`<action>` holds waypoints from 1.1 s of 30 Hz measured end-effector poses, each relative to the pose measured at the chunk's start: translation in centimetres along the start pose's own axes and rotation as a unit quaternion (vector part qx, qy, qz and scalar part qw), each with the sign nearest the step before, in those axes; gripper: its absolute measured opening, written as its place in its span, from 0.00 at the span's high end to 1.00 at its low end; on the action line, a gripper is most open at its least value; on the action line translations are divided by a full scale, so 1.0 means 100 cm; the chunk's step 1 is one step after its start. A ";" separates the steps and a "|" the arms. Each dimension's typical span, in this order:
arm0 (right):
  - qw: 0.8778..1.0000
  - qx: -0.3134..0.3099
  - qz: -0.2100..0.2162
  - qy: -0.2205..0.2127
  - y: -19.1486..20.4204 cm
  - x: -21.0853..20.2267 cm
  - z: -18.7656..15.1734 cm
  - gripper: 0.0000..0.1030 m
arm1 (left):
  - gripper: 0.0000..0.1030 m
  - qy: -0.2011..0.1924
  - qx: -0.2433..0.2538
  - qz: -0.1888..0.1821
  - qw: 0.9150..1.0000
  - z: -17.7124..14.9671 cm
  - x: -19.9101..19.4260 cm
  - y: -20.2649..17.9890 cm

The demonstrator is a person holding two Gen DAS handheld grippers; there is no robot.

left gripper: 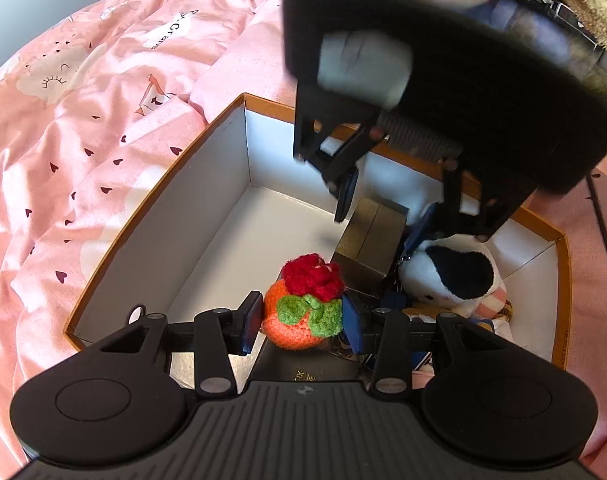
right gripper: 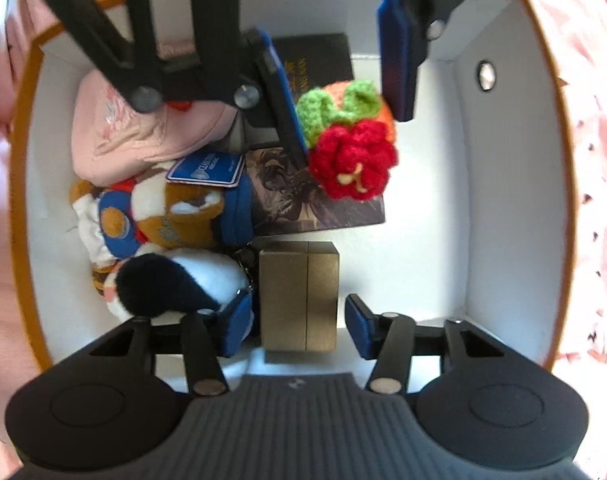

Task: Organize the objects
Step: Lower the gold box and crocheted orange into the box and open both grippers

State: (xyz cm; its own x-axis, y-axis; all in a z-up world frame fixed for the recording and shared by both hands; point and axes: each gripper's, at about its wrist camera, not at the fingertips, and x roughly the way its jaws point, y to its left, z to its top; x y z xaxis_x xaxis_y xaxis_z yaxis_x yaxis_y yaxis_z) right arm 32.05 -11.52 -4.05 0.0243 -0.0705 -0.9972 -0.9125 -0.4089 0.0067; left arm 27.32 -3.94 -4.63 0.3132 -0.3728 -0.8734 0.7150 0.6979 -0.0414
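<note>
A white box with an orange rim [left gripper: 207, 184] [right gripper: 515, 184] lies on the bed. My left gripper [left gripper: 303, 322] [right gripper: 343, 80] straddles a crocheted orange toy with a red flower and green leaves [left gripper: 307, 304] [right gripper: 351, 140] inside the box; its jaws stand apart, with a gap on one side. My right gripper [right gripper: 299, 328] [left gripper: 387, 216] is open around a small gold-brown box [right gripper: 299, 296] [left gripper: 367, 240] standing on the box floor, pads not touching it.
Inside the box lie a black-and-white plush [right gripper: 175, 284] [left gripper: 451, 272], a brown and blue plush with a blue tag [right gripper: 163, 216], a pink soft item [right gripper: 143, 132] and dark books [right gripper: 315, 208]. Pink patterned bedding [left gripper: 83, 140] surrounds the box.
</note>
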 end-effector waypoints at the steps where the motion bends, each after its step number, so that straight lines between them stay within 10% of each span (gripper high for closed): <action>1: 1.000 0.005 -0.005 -0.007 0.000 -0.007 -0.002 0.48 | 0.53 0.001 0.001 -0.001 1.000 0.001 0.000 0.000; 4: 0.997 0.058 -0.018 -0.045 -0.011 -0.029 -0.009 0.76 | 0.53 0.005 0.005 0.007 1.000 0.003 -0.001 0.002; 12: 0.990 0.095 -0.082 -0.059 -0.016 -0.010 -0.020 0.94 | 0.53 0.003 -0.028 0.019 0.999 0.009 0.013 0.012; 18: 0.990 0.091 -0.086 -0.072 -0.014 -0.016 -0.031 0.94 | 0.53 0.014 -0.002 0.020 1.000 0.025 0.027 0.014; 33: 0.965 0.157 -0.170 -0.126 -0.002 -0.037 -0.060 0.91 | 0.53 0.066 -0.115 -0.036 0.990 0.043 0.092 0.033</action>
State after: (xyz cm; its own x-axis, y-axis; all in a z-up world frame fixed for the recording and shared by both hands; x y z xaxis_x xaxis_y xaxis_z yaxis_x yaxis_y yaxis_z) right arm 34.60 -16.64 0.05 0.2801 0.2591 -0.9244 -0.9488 -0.0718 -0.3076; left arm 35.26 -7.77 -10.72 0.1712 -0.3551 -0.9190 0.5661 0.7989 -0.2032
